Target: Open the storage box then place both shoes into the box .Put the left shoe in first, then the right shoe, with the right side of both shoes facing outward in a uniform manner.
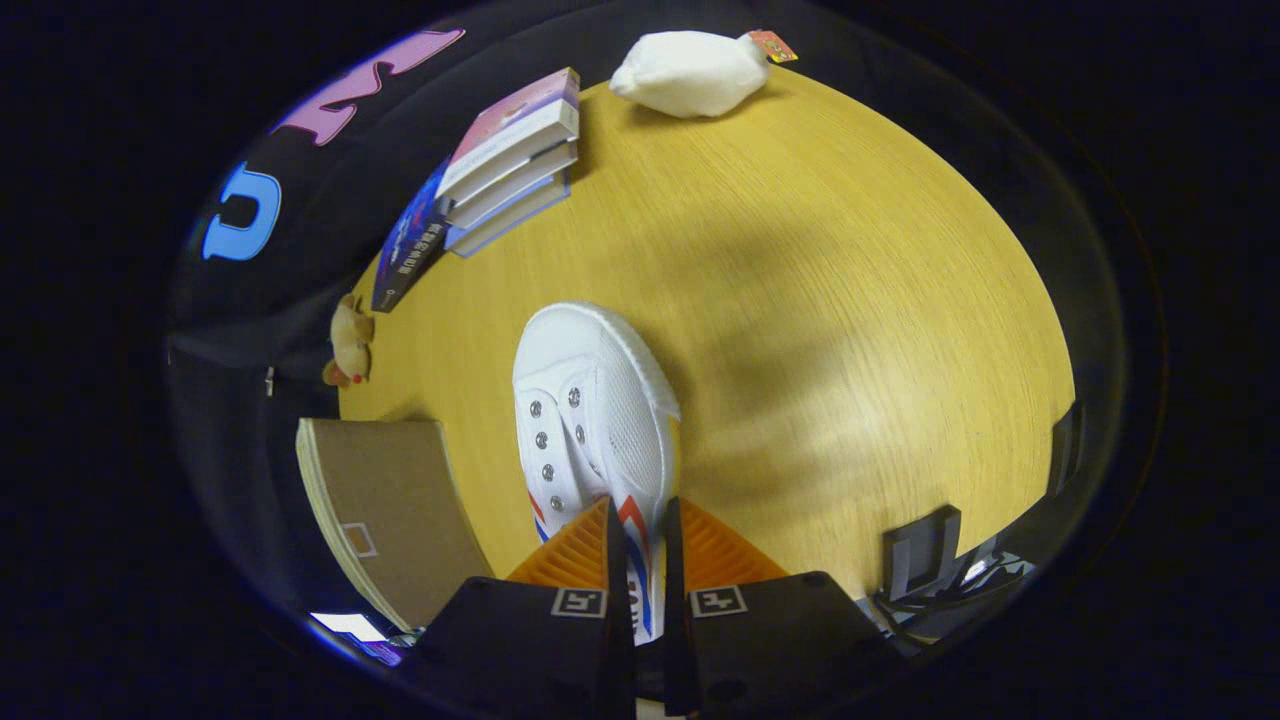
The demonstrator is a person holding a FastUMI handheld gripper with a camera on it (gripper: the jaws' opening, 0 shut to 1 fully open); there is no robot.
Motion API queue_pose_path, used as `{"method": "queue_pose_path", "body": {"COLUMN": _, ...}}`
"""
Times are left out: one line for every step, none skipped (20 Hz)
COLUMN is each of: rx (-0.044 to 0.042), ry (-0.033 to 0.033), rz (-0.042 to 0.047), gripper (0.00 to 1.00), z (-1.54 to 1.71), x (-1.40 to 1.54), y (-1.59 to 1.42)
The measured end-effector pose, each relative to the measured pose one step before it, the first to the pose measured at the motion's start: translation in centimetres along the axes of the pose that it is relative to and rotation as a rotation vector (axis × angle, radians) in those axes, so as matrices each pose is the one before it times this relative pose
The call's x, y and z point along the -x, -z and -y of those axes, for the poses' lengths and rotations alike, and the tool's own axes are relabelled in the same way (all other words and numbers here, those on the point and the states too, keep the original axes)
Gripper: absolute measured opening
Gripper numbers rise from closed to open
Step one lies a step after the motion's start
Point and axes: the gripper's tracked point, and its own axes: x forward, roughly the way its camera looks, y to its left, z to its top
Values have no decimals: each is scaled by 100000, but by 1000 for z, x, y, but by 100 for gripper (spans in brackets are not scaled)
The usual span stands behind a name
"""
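Wooden table [800, 300] carries everything. Going left to right: brown cardboard storage box [395, 505] at the near left edge, flap or lid face showing, can't tell if it's open. Small plush toy [350, 345] on the left edge just beyond it. Stack of books [505, 160] at the far left corner. White sneaker [595, 410] in the middle, toe pointing away, red-blue stripe on its side. White pouch-like bundle [690, 72] at the far edge. Dark stands [925, 550] at the near right edge.

Gripper [640, 555] nearly closed, both fingers pinching the thin side wall of the sneaker near the heel; shoe hangs or rests ahead of the fingers, can't tell if lifted.

Which shoe this is: unclear from here.

Risks, as judgement: grip is on soft canvas only, so the shoe may swing or slip out during the carry. Toe-heavy load could rotate, ending with the wrong side facing outward. Box sits close left; swinging toe may hit its wall and shove it.
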Motion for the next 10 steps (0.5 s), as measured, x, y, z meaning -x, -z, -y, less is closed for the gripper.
{"method": "queue_pose_path", "body": {"rx": 506, "ry": -2196, "rz": 1093, "gripper": 15, "z": -1473, "x": 876, "y": -184}}
{"method": "queue_pose_path", "body": {"rx": 777, "ry": -1416, "rz": 1384, "gripper": 15, "z": -1569, "x": 901, "y": -205}}
{"method": "queue_pose_path", "body": {"rx": 1516, "ry": -1141, "rz": 1212, "gripper": 15, "z": -1501, "x": 804, "y": -152}}
{"method": "queue_pose_path", "body": {"rx": 1382, "ry": -1296, "rz": 1218, "gripper": 15, "z": -1669, "x": 726, "y": -142}}
{"method": "queue_pose_path", "body": {"rx": 1123, "ry": -1897, "rz": 812, "gripper": 15, "z": -1703, "x": 631, "y": -22}}
{"method": "queue_pose_path", "body": {"rx": 750, "ry": -2214, "rz": 446, "gripper": 15, "z": -1861, "x": 568, "y": 94}}
{"method": "queue_pose_path", "body": {"rx": 33, "ry": -2925, "rz": 412, "gripper": 15, "z": -2197, "x": 482, "y": 109}}
{"method": "queue_pose_path", "body": {"rx": -128, "ry": -2079, "rz": -16, "gripper": 15, "z": -1544, "x": 188, "y": 211}}
{"method": "queue_pose_path", "body": {"rx": -231, "ry": -2892, "rz": -688, "gripper": 15, "z": -2037, "x": 147, "y": 376}}
{"method": "queue_pose_path", "body": {"rx": -445, "ry": -2359, "rz": -705, "gripper": 15, "z": -1847, "x": -89, "y": 481}}
